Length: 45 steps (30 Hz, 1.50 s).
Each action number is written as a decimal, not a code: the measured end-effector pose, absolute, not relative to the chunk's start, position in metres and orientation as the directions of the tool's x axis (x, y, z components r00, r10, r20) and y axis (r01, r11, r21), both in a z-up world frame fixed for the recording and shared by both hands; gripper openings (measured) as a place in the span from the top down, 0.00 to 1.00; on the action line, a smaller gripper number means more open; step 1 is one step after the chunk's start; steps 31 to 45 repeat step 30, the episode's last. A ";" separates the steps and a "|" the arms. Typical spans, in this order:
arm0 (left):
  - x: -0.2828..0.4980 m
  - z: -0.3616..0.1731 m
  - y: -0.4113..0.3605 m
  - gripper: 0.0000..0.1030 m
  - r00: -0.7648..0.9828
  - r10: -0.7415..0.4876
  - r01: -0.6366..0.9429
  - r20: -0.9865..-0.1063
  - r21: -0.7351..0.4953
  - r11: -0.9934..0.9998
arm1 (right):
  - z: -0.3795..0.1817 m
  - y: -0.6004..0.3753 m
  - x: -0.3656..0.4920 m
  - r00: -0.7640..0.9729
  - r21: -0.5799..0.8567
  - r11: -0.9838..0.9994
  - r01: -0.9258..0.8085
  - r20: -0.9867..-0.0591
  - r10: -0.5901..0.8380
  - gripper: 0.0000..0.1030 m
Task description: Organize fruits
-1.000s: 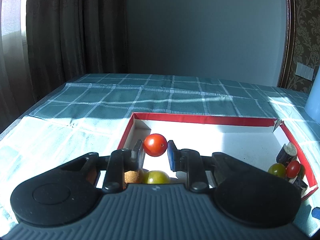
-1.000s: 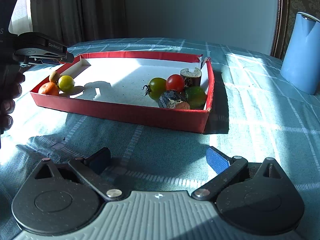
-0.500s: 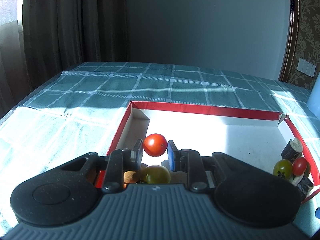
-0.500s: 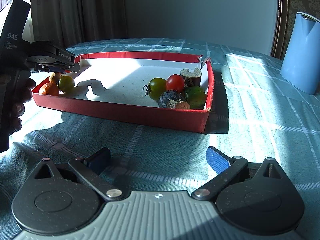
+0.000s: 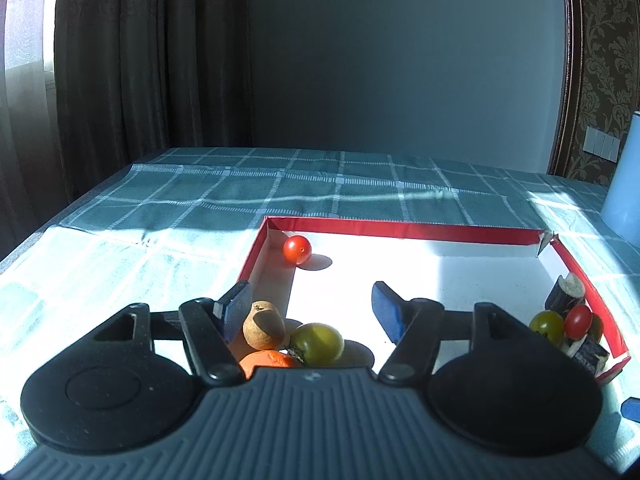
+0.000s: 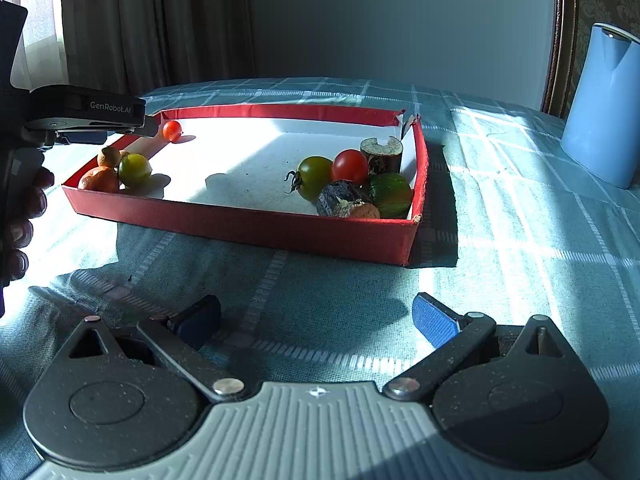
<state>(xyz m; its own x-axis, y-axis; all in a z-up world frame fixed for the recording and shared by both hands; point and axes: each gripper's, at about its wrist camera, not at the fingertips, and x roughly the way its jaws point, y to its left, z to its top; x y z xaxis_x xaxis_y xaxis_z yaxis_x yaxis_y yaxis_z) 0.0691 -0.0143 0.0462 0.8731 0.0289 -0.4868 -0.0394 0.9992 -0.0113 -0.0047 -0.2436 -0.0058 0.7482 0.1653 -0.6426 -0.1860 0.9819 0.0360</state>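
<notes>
Looking along the left gripper [image 5: 310,306] in the left wrist view, its blue-padded fingers stand wide apart and hold nothing, where half a second ago they were pinched on the small red tomato [image 5: 297,250]. That tomato now lies loose on the white floor of the red tray [image 5: 400,230], in its far left corner, close to the walls. Below the spread fingers, in the tray's near left corner, sit a brown fruit [image 5: 263,325], an orange [image 5: 266,360] and a green tomato [image 5: 318,343], bunched together. More fruit is heaped in the tray's near right corner.

From the right wrist view, the right gripper [image 6: 316,318] hovers over the checked tablecloth [image 6: 500,240] in front of the tray [image 6: 248,230], fingers spread wide and empty, unchanged from before. The left gripper [image 6: 150,126] reaches over the tray's left end, the red tomato [image 6: 172,130] just beyond its tip. A blue jug [image 6: 602,108] stands right of the tray, well apart.
</notes>
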 end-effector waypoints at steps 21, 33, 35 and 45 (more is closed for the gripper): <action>-0.008 0.049 -0.015 0.00 0.876 0.051 -0.047 -0.479 0.021 0.999 | 0.021 -0.226 -0.018 0.880 0.081 0.996 -0.038 -0.470 0.072 0.00; -0.009 0.042 0.001 0.00 0.869 0.071 -0.079 -0.489 0.004 0.997 | 0.015 -0.201 -0.010 0.864 0.090 0.993 -0.077 -0.491 0.111 0.00; -0.009 0.042 0.001 0.00 0.869 0.071 -0.079 -0.489 0.004 0.997 | 0.015 -0.201 -0.010 0.864 0.090 0.993 -0.077 -0.491 0.111 0.00; -0.009 0.042 0.001 0.00 0.869 0.071 -0.079 -0.489 0.004 0.997 | 0.015 -0.201 -0.010 0.864 0.090 0.993 -0.077 -0.491 0.111 0.00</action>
